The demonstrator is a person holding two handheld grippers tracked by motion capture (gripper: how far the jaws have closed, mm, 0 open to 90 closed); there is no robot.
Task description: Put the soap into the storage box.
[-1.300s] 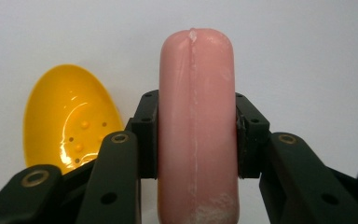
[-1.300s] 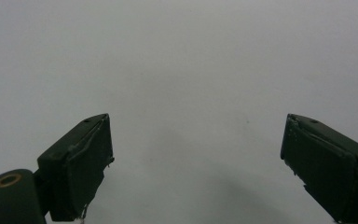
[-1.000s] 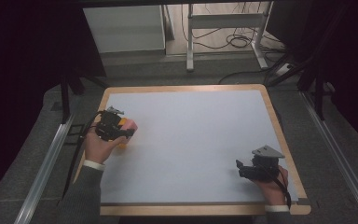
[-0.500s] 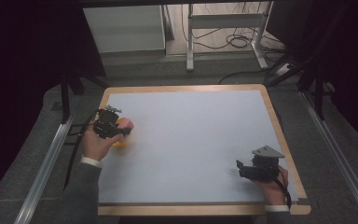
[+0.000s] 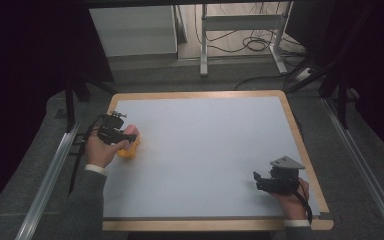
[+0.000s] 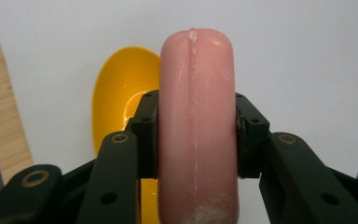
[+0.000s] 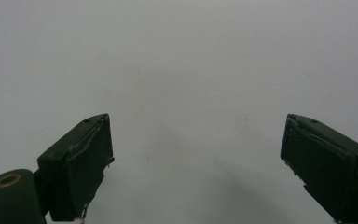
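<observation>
Left tool (image 6: 196, 140) clamped mid-length on pink sausage (image 6: 196, 116) over yellow bowl (image 6: 121, 93); looks light, smooth, probably slippery, so grip mid-body. Right tool (image 7: 196, 163) apart, idle

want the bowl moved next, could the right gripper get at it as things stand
Probably yes. The right gripper is open and holds nothing, and the bare table lies between it and the yellow bowl. But the left gripper, shut on a pink sausage, hangs right over the bowl and crowds it.
</observation>
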